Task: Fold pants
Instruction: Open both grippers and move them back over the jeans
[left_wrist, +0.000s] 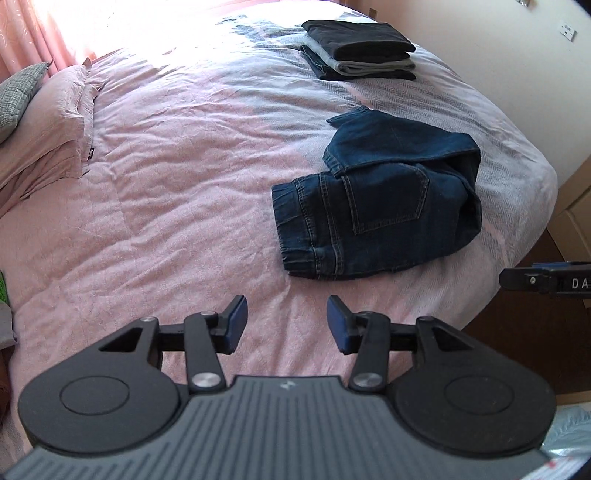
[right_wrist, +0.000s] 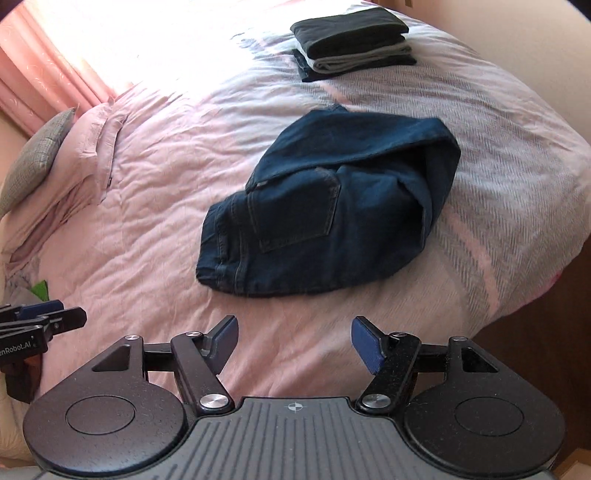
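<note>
Right hand-held gripper (right_wrist: 294, 341) empty, jeans (right_wrist: 325, 218) just beyond fingertips.

We read "DA" on the right gripper (left_wrist: 546, 282) and "enRobot.AI" on the left gripper (right_wrist: 37, 325).

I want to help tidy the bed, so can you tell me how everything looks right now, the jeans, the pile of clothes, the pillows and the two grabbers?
Jeans: folded over loosely, lumpy, lying on the bed, nothing gripping them.
Pile of clothes: neatly folded and stacked, farther up the bed.
Pillows: stacked at the bed's left side.
Blanket: spread out, wrinkled.
Left gripper: jaws open, empty.
Right gripper: jaws wide open, empty.
</note>
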